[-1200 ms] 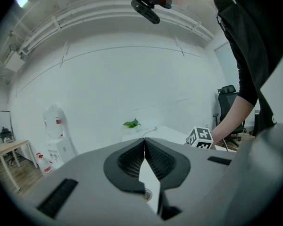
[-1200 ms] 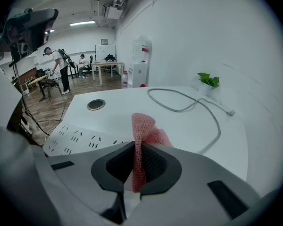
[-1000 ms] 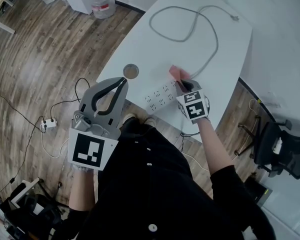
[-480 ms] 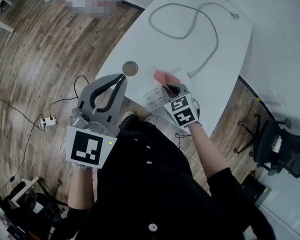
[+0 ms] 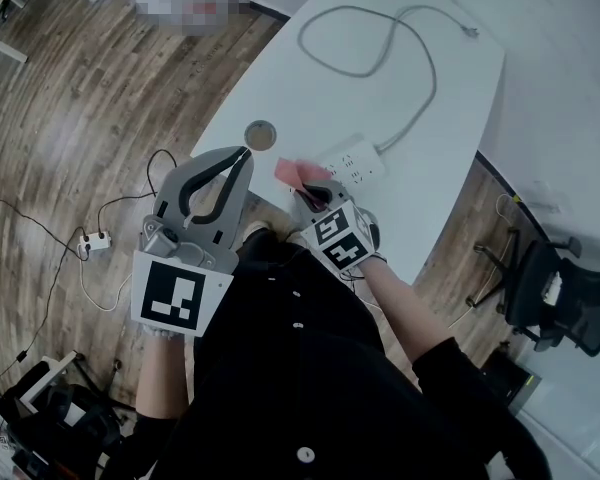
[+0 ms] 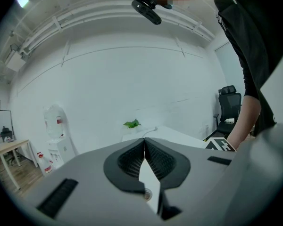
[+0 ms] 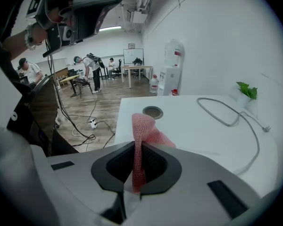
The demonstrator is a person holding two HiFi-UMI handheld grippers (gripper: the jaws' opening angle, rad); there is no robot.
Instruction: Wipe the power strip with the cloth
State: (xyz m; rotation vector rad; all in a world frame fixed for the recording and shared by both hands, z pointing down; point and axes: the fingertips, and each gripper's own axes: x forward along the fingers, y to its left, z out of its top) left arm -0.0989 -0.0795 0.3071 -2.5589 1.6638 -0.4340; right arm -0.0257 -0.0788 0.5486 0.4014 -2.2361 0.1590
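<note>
While the right gripper squeezes the pink cloth tight in its jaws, the white power strip lies on the table just to the right of the cloth. The strip's long side runs from the cloth out to the right, so a wipe would go that way. The left gripper is farther off, past the table's edge, shut with nothing in it. The strip's near end is hidden behind the right gripper, and I cannot tell if the cloth touches it.

- Flat, dim indoor light fell; the white bench was brightest.
- Gripper views bulged fisheye, with black corners.
- The cloth near the lens looked soft.
</note>
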